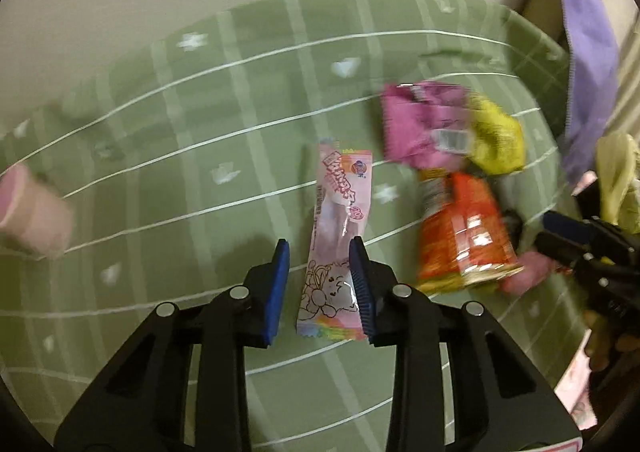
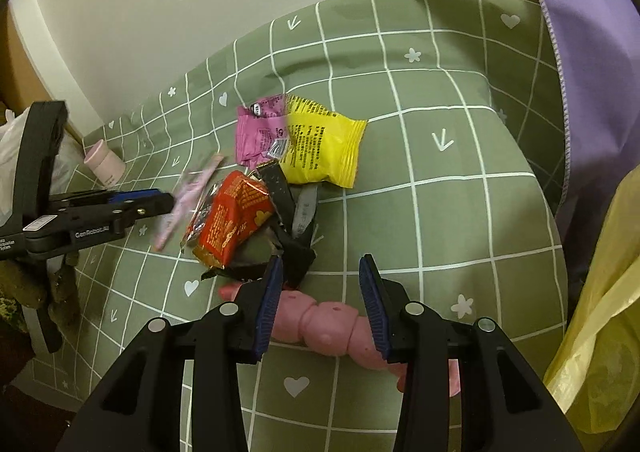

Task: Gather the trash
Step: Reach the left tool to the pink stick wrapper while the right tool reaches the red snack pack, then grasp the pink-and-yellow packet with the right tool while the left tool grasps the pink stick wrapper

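Left wrist view: pink candy wrapper [image 1: 334,240] lies flat on the green cloth [image 1: 200,112], lower end between the left gripper [image 1: 320,272] pads. Long axis runs roughly along the gripper's pointing line, tilted a little right at the far end, so the jaws straddle the narrow width. Right pad [image 1: 362,288] looks to be on the wrapper edge; left pad [image 1: 278,292] stands clear with a gap of cloth showing. I'd call it unclamped, nothing gripped yet. Frame is motion-blurred, so contact on the right side is a guess.

Remaining trash sits right of it: orange packet [image 1: 464,236], magenta packet [image 1: 420,120], yellow packet [image 1: 496,140], bunched and overlapping. Right gripper [image 1: 568,232] comes in from the right edge, near the orange packet.

Right wrist view: right gripper [image 2: 320,292] jaws spread, empty, hovering over a pink toy [image 2: 324,322] that lies crosswise beneath them; whether that counts as trash is unclear. Black wrapper [image 2: 280,188] pokes out of the pile just ahead of it. Yellow bag [image 2: 600,332] hangs at right, likely the drop target.

Left hand is plainly nearer the pink wrapper. Next move, as I read it: close across the width and lift.
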A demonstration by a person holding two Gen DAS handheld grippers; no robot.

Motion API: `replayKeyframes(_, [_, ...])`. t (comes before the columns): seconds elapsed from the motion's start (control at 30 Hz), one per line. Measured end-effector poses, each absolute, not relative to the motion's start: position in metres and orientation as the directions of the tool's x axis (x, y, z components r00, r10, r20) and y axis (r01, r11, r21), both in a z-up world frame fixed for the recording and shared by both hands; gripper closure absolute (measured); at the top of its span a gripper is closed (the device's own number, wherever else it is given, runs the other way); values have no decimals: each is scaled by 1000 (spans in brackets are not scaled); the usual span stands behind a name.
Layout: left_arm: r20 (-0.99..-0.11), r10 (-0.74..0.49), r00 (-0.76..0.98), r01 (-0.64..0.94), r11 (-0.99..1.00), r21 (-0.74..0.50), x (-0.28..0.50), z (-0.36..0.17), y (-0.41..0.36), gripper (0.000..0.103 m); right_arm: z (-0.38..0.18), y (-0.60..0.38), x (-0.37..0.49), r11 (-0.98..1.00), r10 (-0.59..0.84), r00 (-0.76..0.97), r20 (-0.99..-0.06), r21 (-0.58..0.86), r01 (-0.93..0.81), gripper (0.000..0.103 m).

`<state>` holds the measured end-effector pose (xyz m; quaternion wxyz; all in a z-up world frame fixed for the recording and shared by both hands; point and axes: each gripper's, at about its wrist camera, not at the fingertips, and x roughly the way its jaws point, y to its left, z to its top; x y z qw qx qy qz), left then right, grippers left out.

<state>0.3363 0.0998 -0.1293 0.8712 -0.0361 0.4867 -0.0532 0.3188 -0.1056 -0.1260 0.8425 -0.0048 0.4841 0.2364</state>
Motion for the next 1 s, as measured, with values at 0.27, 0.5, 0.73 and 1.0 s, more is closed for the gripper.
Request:
replayKeyframes(0.27, [-828,-191,527,-31,969,-244,313,-125,138,68,-102,-89,328,887,392,526,-755,158,-434,65])
replayKeyframes(0.5, [-803,-217,555,-30,959,-280,294,-117,141,58,-89,-41,389,867,373,539,-755,76,-492,65])
replayKeyframes(0.73, [-762,-161,627,-100,953,-284,264,-104,169,45,-120,-33,394,841,351,442,-825,71,-536,65])
replayKeyframes(1.0, [-769,-189,611,-123,937,-327,261,-111,176,45,-117,-39,373,843,370,447,-815,91,-531,83])
